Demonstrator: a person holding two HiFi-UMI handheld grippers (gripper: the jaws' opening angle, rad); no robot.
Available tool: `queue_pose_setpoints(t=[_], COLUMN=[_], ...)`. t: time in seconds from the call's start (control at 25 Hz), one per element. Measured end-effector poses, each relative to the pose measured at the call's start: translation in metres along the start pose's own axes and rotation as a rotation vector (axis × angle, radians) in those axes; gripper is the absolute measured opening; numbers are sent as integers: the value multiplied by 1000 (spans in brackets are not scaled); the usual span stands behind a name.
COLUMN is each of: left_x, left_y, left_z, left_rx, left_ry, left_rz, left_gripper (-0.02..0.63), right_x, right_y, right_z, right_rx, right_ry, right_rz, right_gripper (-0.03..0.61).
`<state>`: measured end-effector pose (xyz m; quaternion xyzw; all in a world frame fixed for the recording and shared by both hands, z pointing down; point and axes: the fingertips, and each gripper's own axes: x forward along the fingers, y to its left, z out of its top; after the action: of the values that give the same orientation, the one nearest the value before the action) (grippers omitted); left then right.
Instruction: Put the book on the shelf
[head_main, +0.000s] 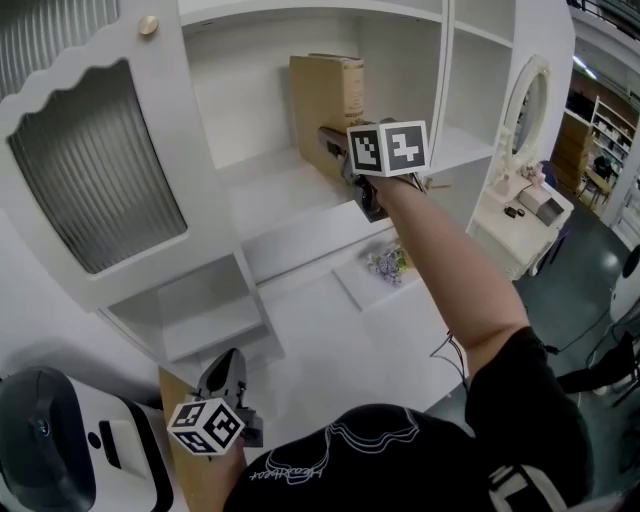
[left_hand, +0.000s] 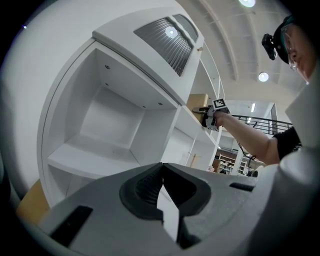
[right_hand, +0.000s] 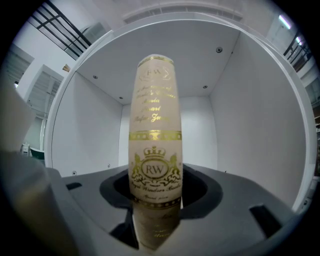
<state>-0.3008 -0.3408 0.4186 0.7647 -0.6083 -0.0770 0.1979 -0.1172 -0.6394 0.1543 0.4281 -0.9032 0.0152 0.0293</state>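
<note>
1. The book lies straight ahead of the right gripper, on its far side. Its spine faces back at me, and its long axis stands upright across the line of the jaws.
2. In the right gripper view the jaws sit 1 on each cover, low on the book. They stand wide because the book is thick, and the pads look pressed on it, so I read this as a hold.
3. The book is inside an upper compartment of the white shelf unit, about midway between the side walls and touching neither. The gripper hides its bottom edge, so I cannot tell whether it rests on the board (I want to know that before letting go).
4. The right hand is the only one near it. The left gripper hangs low and near, well apart from the book, in front of the lower open compartments. Its jaws are closed together on nothing.
5. The book is a cream-tan hardback with a rounded spine. The spine carries gilt script, a gold band and a crowned "RW" crest. The finish looks smooth, so I judge it could slip.
6. My judgement is that placing is nearly done. What is left is to settle the book square, open the jaws and draw straight back toward me.
</note>
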Motion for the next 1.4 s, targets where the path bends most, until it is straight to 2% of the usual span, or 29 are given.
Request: queue_pose_setpoints(t=[0.12, 0.24, 0.4, 0.48, 0.64, 0.72, 0.8, 0.88, 1.0, 1.24, 1.4], left_x=[-5, -8, -12, -13, -13, -13, -16, -18, -19, -23, -23], left_y=[0, -7, -22, -32, -56, -68, -80, -90, -101, -115, -115], left_z=[2, 4, 5, 4, 4, 5, 4, 2, -6, -27, -45], left_rx=[7, 13, 37, 49, 82, 92, 98, 103, 107, 99, 98], left_ry=[-3, -10, -6, 0, 16, 16, 14, 16, 32, 56, 90], left_rz=[7, -5, -30, -46, -90, -115, -141, -166, -193, -232, -218], left_gripper=[3, 3, 3, 3, 3, 3, 3, 3, 3, 3, 3], right_x=[-1, -12, -49, -72, -125, -152, -175, -194, -214, -241, -251], right_y=[1, 0, -1, 6, 41, 62, 83, 99, 119, 158, 160], right_z=[-2, 2, 1, -2, -12, -23, -43, -67, -111, -224, -264], right_rx=[13, 24, -2, -24, -85, -99, -76, -18, 44, -46, 117], right_ry=[8, -33, -97, -122, -170, -191, -189, -173, -121, 79, 100], right_rz=[20, 32, 34, 64, 189, 262, 339, 407, 492, 525, 477], right_gripper=[218, 259, 267, 265, 208, 147, 93, 7, 6, 6, 6])
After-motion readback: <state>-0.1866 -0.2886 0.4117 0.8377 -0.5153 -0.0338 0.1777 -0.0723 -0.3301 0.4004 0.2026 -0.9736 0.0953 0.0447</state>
